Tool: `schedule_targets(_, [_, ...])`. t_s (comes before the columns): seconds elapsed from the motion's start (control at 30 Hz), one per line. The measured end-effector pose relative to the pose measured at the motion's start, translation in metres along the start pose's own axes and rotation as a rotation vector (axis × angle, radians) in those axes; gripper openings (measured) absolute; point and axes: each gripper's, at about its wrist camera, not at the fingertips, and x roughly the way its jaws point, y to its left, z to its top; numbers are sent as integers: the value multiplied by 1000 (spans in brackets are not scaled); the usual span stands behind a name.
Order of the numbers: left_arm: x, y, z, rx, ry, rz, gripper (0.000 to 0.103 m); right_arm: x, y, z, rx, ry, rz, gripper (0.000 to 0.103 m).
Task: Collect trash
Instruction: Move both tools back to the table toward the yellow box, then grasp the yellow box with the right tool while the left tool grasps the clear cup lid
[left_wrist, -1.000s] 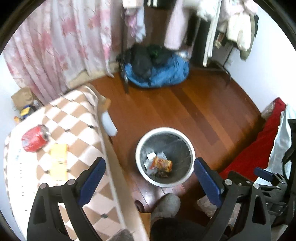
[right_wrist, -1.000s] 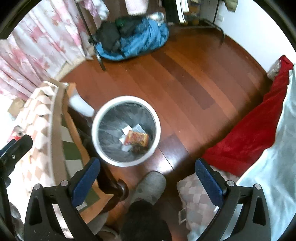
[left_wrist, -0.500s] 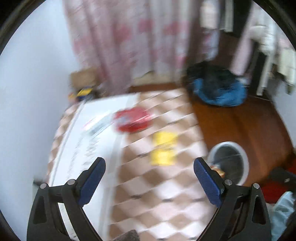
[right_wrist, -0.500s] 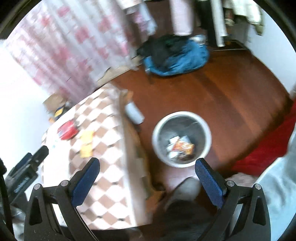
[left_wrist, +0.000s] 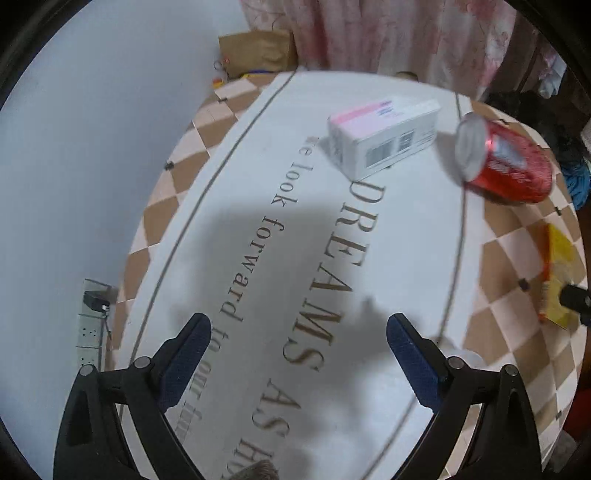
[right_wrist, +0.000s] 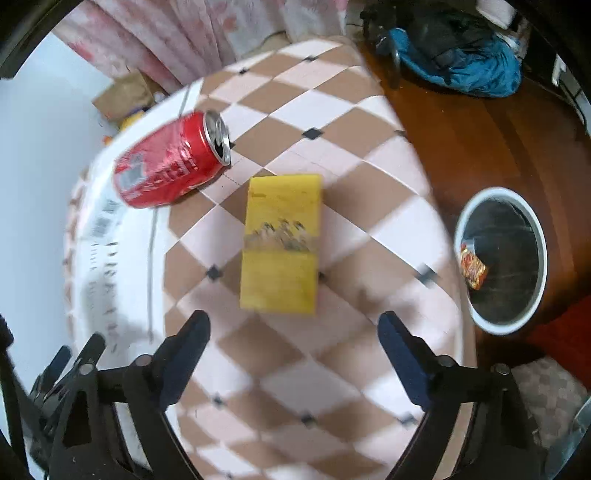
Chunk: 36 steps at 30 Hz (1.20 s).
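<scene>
Hovering wide apart and empty, right gripper (right_wrist: 293, 328) just narrowed above yellow packet (right_wrist: 281, 242).

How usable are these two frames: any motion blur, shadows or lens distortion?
Left wrist view: fairly sharp; tabletop lettering readable, a broad shadow across it, fisheye bowing the table edge. Right wrist view: motion blur smears the yellow packet and checked cloth; red can softer.
</scene>
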Motion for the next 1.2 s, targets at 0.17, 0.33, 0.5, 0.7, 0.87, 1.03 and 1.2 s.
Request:
schedule_targets(0.17, [10, 6, 2, 1, 26, -26, 97, 33, 28, 19, -47, 12, -76, 78])
schedule_targets(0.33, [0, 5, -4, -8, 26, -87, 97, 31, 48, 10, -172, -4, -121, 60])
schedule_targets(0.5, [-32, -5, -31, -5, -5, -216, 96, 17, 37, -28, -251, 0, -131, 60])
schedule_targets(0.7, [-44, -46, -53, 93, -4, -336, 96, 11, 3, -68, -223, 13, -122, 60])
schedule_targets(0.87, [-26, -69, -47, 130, 19, -309, 71, 10, -8, -78, -181, 2, -115, 60])
schedule_targets(1.03, [-22, -75, -45, 142, 6, -287, 37, 10, -16, -80, -151, 4, -105, 60])
schedule_targets(1.2, [-34, -76, -46, 165, -47, -266, 37, 6, -16, -81, -145, -13, -98, 60])
